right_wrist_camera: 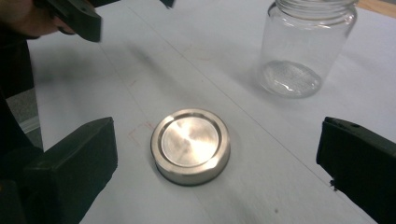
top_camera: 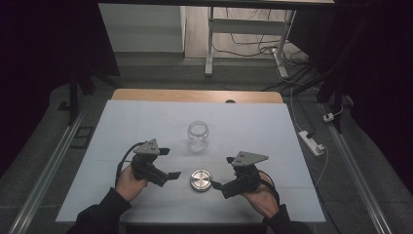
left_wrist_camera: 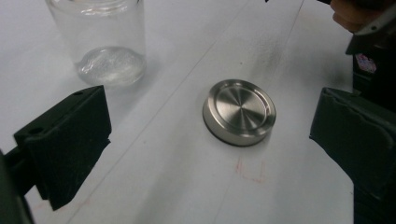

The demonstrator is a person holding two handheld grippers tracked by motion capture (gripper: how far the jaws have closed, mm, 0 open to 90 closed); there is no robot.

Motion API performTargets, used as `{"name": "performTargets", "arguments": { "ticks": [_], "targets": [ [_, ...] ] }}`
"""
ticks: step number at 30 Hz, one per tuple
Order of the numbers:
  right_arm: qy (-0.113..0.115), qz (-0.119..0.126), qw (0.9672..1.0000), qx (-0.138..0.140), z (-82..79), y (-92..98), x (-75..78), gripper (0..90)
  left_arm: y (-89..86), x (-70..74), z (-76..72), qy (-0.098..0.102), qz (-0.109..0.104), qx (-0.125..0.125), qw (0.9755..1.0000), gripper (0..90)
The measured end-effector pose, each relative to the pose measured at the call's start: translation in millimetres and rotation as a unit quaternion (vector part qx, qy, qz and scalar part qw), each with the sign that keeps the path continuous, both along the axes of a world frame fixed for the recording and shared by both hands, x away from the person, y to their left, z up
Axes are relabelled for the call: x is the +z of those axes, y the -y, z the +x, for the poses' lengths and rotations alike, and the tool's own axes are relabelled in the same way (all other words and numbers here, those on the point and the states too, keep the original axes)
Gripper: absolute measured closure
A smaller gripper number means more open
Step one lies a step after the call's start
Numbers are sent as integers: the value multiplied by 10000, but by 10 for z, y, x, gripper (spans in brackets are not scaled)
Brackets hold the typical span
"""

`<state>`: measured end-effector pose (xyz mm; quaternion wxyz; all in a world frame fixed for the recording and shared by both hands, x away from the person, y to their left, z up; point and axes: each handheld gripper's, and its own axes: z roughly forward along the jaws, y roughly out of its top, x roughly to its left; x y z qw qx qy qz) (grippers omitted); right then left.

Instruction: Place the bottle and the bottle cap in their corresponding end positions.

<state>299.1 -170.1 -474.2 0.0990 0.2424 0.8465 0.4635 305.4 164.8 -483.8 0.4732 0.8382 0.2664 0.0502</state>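
We have grabbed nothing yet. Our left hand-held gripper (top_camera: 169,163) and right hand-held gripper (top_camera: 221,172) are both wide open. The metal lid (top_camera: 200,180) lies flat between them on the surface (top_camera: 122,126) — the open glass jar (top_camera: 198,136) stands at 12 o'clock. Next, we think — pinch the lid

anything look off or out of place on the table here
Nothing stands out. The glass jar stands upright and open, its metal lid lies flat nearer the person, apart from it, and no spill or damage shows.
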Motion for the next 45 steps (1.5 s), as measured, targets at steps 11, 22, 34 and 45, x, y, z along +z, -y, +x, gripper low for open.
{"name": "performTargets", "arguments": {
  "ticks": [11, 22, 34, 45],
  "targets": [
    [26, -64, 9997, -249, -78, 245, 11, 0, -310, -45, -279, -64, 17, 383, 9992, 0],
    [12, -100, 9980, -623, -169, 534, 4, 0, -643, -81, -559, -70, -122, 763, 9970, 0],
    [-19, -100, 9929, -1182, -275, 890, -38, 0, -969, -170, -862, -81, -26, 1215, 9926, 0],
    [-201, -238, 9860, -1639, -417, 1169, -121, 0, -1193, -292, -1098, -245, -21, 1606, 9867, 0]
  ]
}}
